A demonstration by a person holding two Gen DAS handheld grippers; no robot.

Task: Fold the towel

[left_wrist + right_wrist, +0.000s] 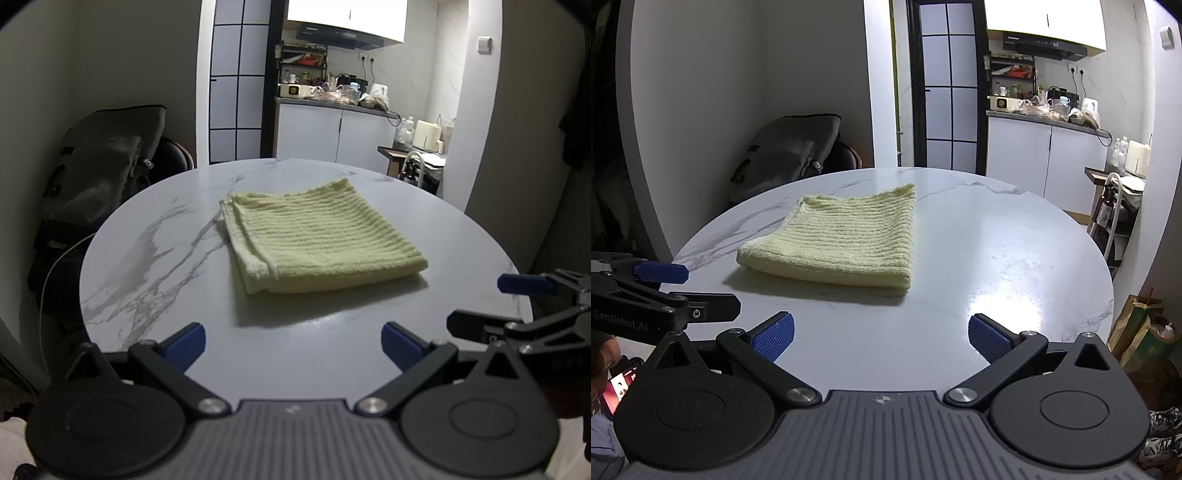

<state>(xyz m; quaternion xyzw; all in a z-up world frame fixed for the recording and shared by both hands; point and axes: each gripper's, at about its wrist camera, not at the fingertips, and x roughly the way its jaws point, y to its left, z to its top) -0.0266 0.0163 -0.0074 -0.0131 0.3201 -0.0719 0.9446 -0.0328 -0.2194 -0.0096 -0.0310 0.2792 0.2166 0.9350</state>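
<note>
Left claw spread wide, right claw spread wide, side by side

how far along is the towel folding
Done, it seems: the towel lies on the table as a compact square, with stacked layers showing at its left edge. In hand: nothing; the left gripper and right gripper both hover at the near table edge, jaws wide open, clear of the cloth. Left: at most one more fold, if a smaller bundle is wanted; otherwise it looks finished.
</note>
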